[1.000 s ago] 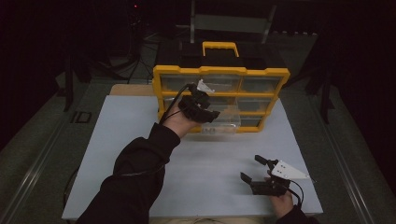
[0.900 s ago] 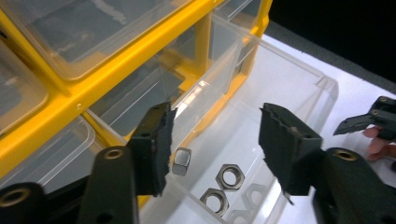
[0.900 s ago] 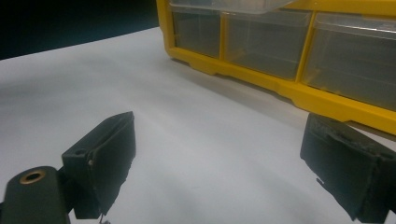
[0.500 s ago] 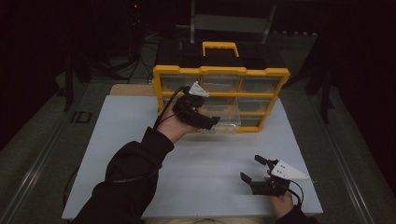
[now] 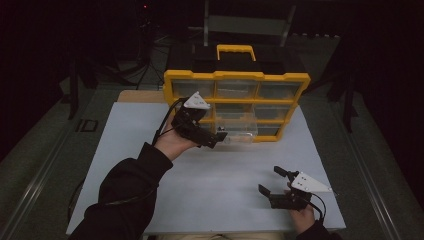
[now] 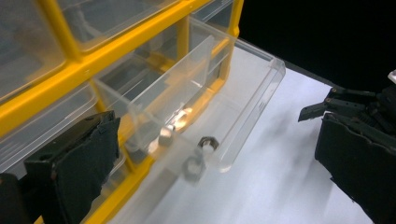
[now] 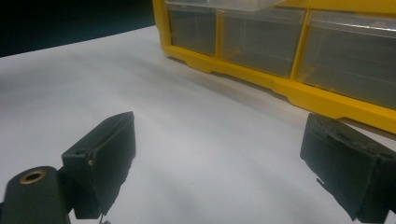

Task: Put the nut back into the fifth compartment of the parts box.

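Clear plastic drawer (image 6: 219,102) of yellow organiser (image 5: 235,107) pulled out, nuts (image 6: 201,154) inside; my left hand-held gripper (image 5: 212,137) jaws just opened wide, empty; right hand-held gripper (image 5: 272,182) open, idle near counter (image 5: 220,175) front edge; shutting drawer likely left

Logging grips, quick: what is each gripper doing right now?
Left gripper: open, jaws just opened, holding nothing, at the pulled-out clear drawer.
Right gripper: open, empty, over the white table.

A dim room around a lit white table

The white tabletop (image 5: 125,150) catches the only bright light; beyond it the room falls into near black; a grey shelf frame (image 5: 247,22) stands at the back; dark cables (image 5: 145,75) trail over the greyish floor (image 5: 45,150).
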`<state>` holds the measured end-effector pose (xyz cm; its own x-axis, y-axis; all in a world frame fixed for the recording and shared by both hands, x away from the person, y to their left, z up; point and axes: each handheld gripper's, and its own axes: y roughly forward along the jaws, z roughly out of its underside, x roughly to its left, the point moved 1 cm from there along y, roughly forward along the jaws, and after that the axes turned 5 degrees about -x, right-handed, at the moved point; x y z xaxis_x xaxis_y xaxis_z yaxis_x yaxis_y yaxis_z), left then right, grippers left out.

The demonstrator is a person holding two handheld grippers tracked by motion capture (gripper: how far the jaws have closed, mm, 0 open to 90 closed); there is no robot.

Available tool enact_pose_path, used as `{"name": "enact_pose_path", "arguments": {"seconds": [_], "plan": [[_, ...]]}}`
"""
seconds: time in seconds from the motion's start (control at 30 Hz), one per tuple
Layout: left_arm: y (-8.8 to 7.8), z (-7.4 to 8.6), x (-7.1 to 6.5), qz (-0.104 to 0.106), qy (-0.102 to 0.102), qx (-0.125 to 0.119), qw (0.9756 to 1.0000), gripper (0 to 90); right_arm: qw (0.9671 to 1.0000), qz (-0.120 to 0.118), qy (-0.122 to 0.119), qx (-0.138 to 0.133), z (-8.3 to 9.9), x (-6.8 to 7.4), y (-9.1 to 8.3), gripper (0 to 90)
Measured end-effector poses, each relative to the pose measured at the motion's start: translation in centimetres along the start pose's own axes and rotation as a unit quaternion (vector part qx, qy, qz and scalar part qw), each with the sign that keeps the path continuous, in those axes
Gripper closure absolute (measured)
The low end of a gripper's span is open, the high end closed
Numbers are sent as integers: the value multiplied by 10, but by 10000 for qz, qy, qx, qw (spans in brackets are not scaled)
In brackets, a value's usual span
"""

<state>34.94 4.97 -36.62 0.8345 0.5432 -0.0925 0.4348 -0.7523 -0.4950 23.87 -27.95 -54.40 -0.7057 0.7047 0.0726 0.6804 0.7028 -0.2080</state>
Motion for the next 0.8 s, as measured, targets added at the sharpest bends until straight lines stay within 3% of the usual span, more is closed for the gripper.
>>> {"name": "enact_pose_path", "arguments": {"seconds": [0.13, 0.3, 0.4, 0.6, 0.8], "plan": [[-13, 7, -1, -52, -4, -168, 9998, 0, 10000, -2, -17, 21, 0, 0, -1, 107], [-21, 16, -1, -62, 51, -210, 9997, 0, 10000, 11, -14, 6, 1, -1, -1, 107], [-27, 31, 2, -42, 121, -338, 9993, 0, 10000, -6, -13, 0, 0, 0, -1, 107], [-32, 51, 4, 26, 222, -345, 9992, 0, 10000, -3, 4, 7, 0, 0, 0, 107], [-39, 69, 2, 77, 191, -410, 9989, 0, 10000, -7, -24, 25, 0, 1, 1, 107]]}}
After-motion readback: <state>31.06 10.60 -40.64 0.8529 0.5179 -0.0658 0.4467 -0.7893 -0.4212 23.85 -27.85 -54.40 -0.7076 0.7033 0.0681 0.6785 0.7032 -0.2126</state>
